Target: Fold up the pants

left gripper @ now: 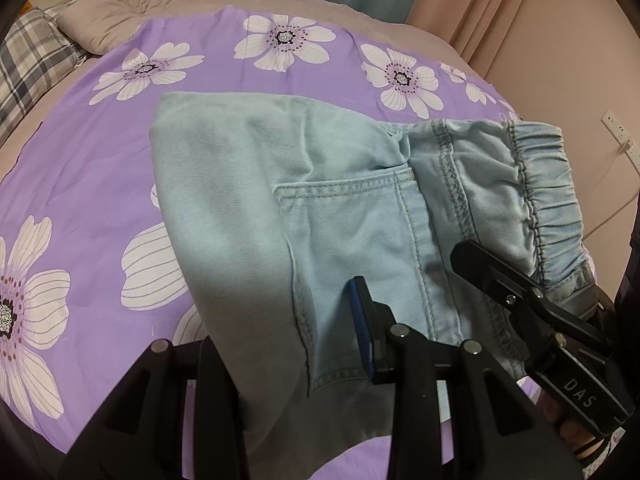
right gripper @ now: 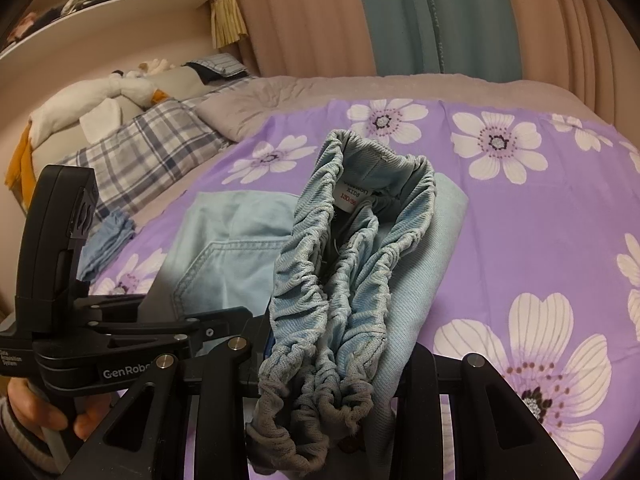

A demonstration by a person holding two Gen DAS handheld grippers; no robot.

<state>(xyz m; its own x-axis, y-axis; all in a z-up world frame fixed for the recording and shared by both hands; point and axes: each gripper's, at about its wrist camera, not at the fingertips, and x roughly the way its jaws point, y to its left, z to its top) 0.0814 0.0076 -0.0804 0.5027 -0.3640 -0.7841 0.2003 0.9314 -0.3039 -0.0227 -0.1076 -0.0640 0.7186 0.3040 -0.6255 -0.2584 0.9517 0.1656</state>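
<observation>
Left claw [left gripper: 288,320]: matte black frame, angular struts with triangular cut-outs.
Left claw pad [left gripper: 361,320]: ribbed blue strip down the inner face of one finger.
Bolts [left gripper: 400,330]: round silver heads at the pivots.
Right claw [right gripper: 320,368]: same black build in its own view; white "DAS" lettering on its body in the left view.
Left handle [right gripper: 60,240]: black, white "GenRob…" lettering and small print.
Hand [right gripper: 44,412]: grey ribbed knit cuff at the wrist.
</observation>
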